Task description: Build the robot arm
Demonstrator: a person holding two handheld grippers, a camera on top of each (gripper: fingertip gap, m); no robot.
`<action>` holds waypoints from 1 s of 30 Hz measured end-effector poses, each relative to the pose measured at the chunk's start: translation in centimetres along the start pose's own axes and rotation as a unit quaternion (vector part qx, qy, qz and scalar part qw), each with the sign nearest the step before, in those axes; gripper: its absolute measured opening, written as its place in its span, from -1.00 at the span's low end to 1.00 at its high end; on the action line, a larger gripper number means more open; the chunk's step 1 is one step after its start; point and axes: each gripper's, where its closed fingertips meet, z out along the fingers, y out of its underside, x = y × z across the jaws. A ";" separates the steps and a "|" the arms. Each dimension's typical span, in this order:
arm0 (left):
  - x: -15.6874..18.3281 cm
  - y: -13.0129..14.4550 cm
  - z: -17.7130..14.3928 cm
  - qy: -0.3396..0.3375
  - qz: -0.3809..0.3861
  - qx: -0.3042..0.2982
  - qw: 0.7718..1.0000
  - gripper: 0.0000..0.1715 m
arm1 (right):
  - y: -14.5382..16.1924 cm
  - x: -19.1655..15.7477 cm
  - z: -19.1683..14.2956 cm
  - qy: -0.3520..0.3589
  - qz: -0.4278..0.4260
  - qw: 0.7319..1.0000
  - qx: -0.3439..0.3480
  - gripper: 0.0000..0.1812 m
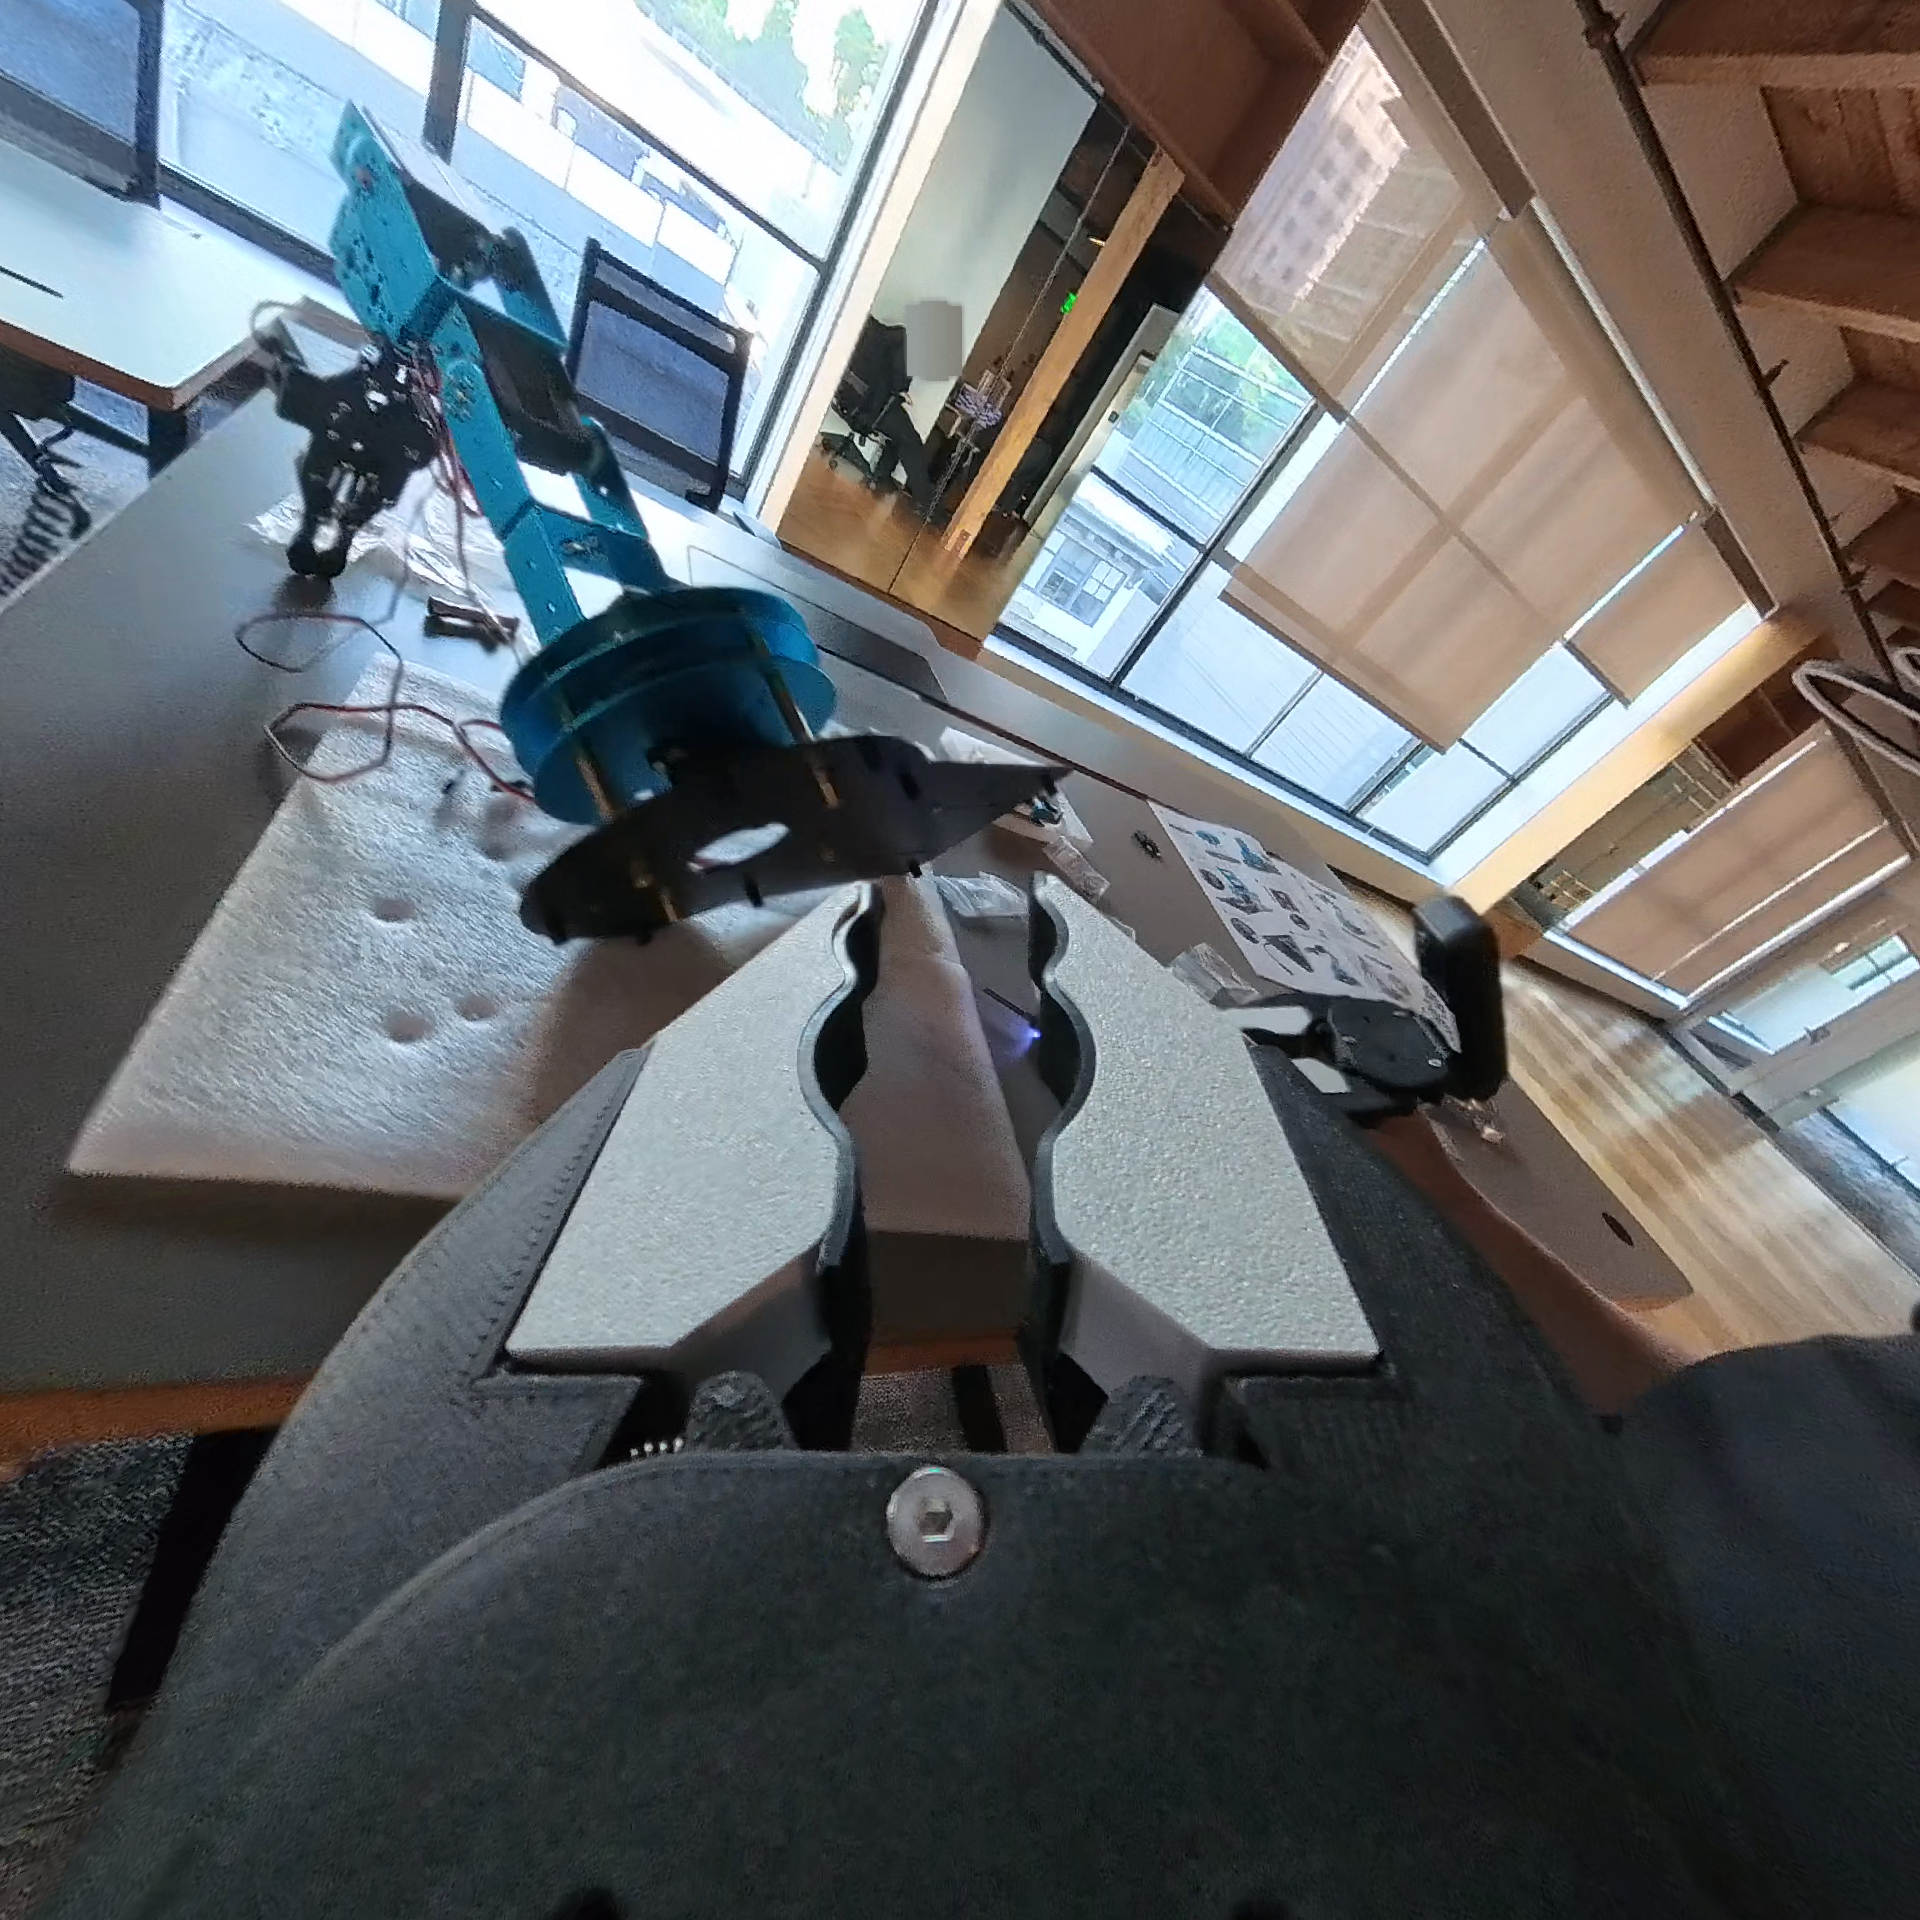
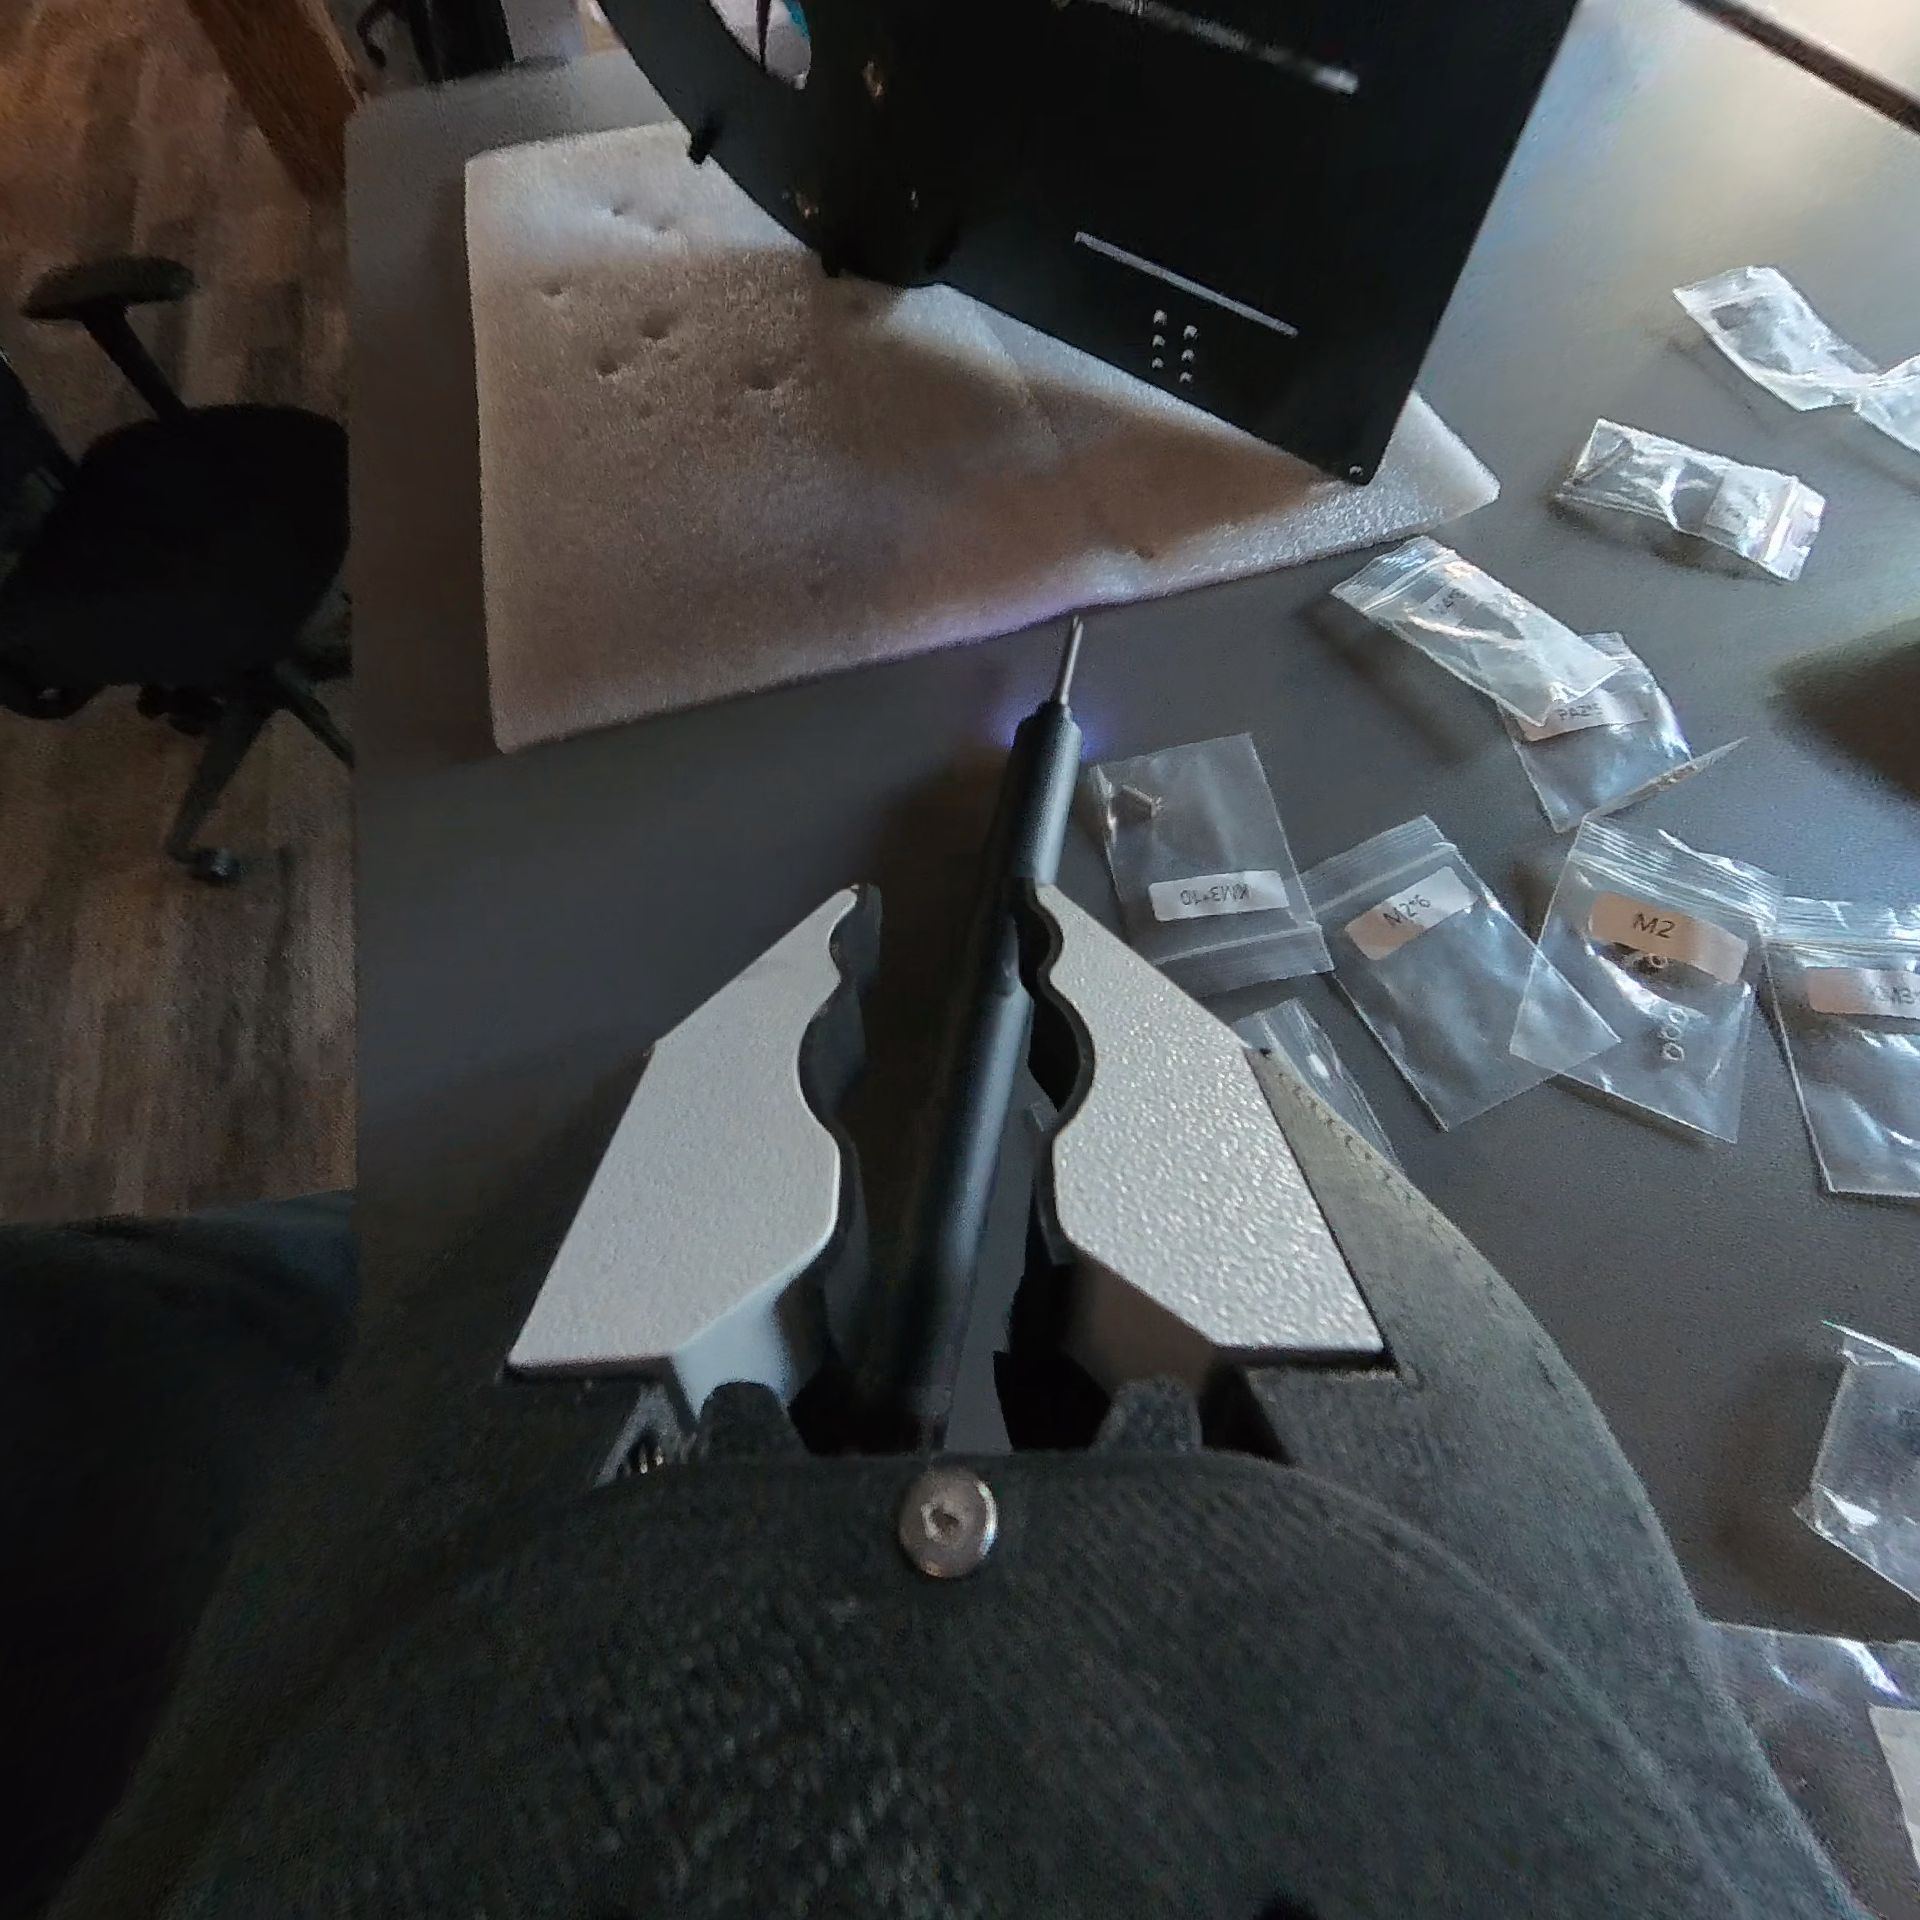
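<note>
While its two grey fingers close on a slim dark electric screwdriver [image 2: 971, 1049], the right gripper [image 2: 951, 920] points the tool's thin bit forward over a dark grey table [image 2: 582, 862], with a small blue glow at the tool's front end. Just ahead lies a white foam pad [image 2: 727, 499], where a corner of a black base plate [image 2: 1195, 208] rests. To the right, clear zip bags [image 2: 1434, 935] of small hardware lie scattered on the table.

Nothing sits between the fingers of the left gripper [image 1: 954, 899], which are parted with a narrow gap. Beyond them a blue robot arm kit [image 1: 582, 540] on that black plate tilts over the foam, with a printed instruction sheet [image 1: 1278, 914] off to the right.
</note>
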 end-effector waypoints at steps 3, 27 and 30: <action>-3.2 -2.0 1.0 -0.006 0.019 -0.003 1.000 -0.57 | -1.6 0.5 -0.4 -0.008 0.008 0.999 0.039 -0.71; -15.7 -7.6 18.7 0.256 -0.095 -0.130 0.953 -0.24 | -15.6 2.8 4.6 0.053 -0.240 0.968 0.044 -0.43; -15.1 -6.9 17.8 0.249 -0.078 -0.126 0.957 -0.26 | -14.5 3.4 3.9 0.070 -0.217 0.972 0.053 -0.44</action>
